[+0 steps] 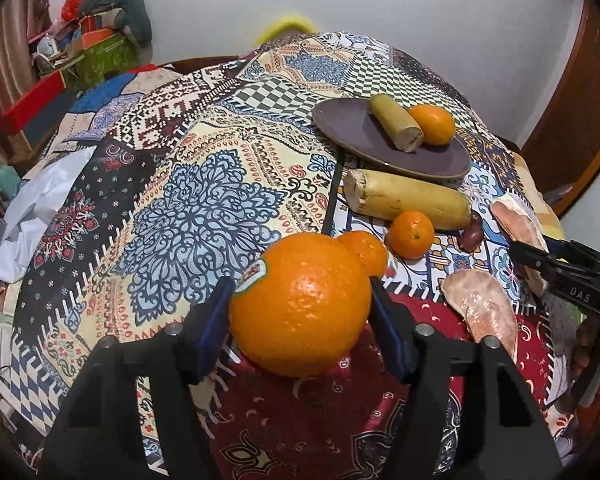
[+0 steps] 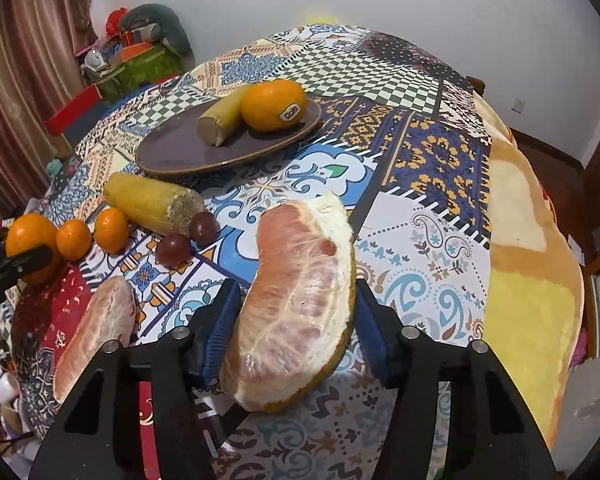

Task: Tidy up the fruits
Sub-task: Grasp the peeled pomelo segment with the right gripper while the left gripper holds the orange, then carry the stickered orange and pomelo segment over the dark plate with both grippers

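Between the left gripper's (image 1: 300, 300) blue pads (image 1: 214, 320) sits a big orange (image 1: 300, 304), stickered, bulging well past both pads. Its left flank touches the left pad; at the right pad I cannot tell contact from a sliver of gap, so whether the grip is firm is uncertain, and the orange seems to rest on the cloth (image 1: 172, 208).

Landmark: the plate (image 1: 388, 140), which already carries a short cane piece (image 1: 396, 128) and another orange (image 1: 434, 119). From the left gripper the plate lies ahead and to the right, across a long cane piece (image 1: 408, 198) lying just before its near rim. Two mandarins (image 1: 410, 234) sit nearer still, one touching or just behind the big orange.

The right gripper (image 2: 292, 312) brackets a pomelo wedge (image 2: 296, 300); the jaws stand about its width, pads at or almost at its sides, grip unproven. Its long axis runs roughly along the fingers, tipped slightly right, flesh turned up-left, rind toward the right pad. From here the plate (image 2: 172, 156) lies ahead and to the left, with two grapes (image 2: 188, 236) and the long cane between. A second wedge (image 2: 96, 328) lies left of this gripper.

My judgement: both loads belong on the plate, and neither hand is clearly nearer; the open half is the plate's left part, so each must lift over the long cane.
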Available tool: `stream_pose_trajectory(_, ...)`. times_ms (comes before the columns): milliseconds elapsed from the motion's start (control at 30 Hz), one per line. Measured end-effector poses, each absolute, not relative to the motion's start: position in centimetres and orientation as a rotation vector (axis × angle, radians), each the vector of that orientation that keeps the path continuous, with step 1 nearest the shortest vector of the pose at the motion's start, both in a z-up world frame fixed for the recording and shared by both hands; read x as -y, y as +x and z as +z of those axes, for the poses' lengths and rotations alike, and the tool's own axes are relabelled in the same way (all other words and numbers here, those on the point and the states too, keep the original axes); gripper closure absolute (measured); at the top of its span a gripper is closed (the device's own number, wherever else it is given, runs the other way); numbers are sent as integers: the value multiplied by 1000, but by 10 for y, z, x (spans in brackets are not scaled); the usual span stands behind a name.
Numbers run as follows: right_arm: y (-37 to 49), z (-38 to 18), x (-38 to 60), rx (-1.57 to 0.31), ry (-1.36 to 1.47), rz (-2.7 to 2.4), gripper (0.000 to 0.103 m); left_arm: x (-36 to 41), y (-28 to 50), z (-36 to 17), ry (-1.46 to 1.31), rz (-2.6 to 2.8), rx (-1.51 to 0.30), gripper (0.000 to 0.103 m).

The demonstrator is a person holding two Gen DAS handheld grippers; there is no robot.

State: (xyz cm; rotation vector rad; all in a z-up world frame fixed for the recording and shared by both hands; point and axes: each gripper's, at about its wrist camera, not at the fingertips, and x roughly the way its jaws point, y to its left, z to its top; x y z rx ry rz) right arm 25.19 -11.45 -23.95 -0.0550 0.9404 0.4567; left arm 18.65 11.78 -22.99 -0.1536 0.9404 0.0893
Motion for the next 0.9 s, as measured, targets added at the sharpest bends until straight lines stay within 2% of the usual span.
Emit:
stream_pose_trajectory(367, 253, -226, 125, -903, -2, 455, 54, -115, 181, -218, -176, 68, -919, 40)
stream_pose_trajectory(900, 261, -175, 115, -751, -19, 473, 54, -103, 203, -158, -164, 30, -762, 40)
